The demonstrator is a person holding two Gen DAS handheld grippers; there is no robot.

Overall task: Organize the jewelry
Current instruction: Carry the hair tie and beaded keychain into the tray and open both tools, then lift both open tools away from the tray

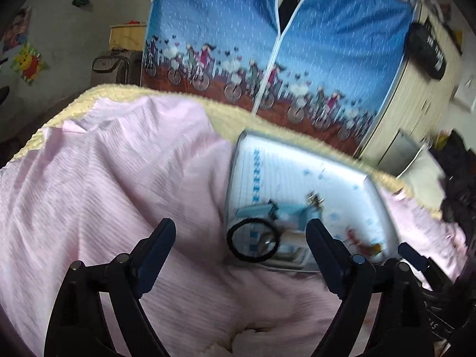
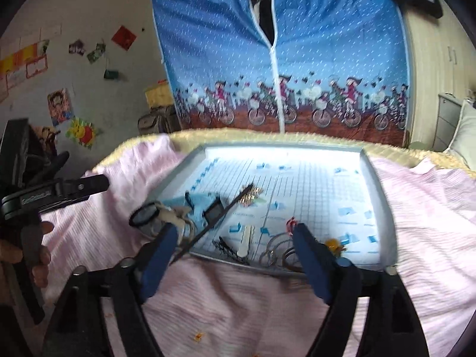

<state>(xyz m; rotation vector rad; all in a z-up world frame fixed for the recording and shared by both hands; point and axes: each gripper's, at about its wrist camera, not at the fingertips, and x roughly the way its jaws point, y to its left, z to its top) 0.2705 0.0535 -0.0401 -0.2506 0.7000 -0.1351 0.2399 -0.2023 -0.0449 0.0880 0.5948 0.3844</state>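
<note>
Both grippers' fingers wide, empty, right gripper (image 2: 235, 238) before tray (image 2: 377, 184), hair tie (image 1: 253, 244) between left gripper (image 1: 241, 238) fingers

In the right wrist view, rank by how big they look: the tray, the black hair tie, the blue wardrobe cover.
1. blue wardrobe cover
2. tray
3. black hair tie

The cover stands farther back, so its lead is safe.

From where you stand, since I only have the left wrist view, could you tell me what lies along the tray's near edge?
Observer: Silver rings lie just inside the tray, between the right gripper's open fingers.
Operator: Is there anything long I might snag?
Observer: A thin black stick slants across the tray's left part, and its near end overhangs the edge.
Operator: Where is my gripper?
Observer: The left gripper is off the tray's left side, above the pink cloth.
</note>
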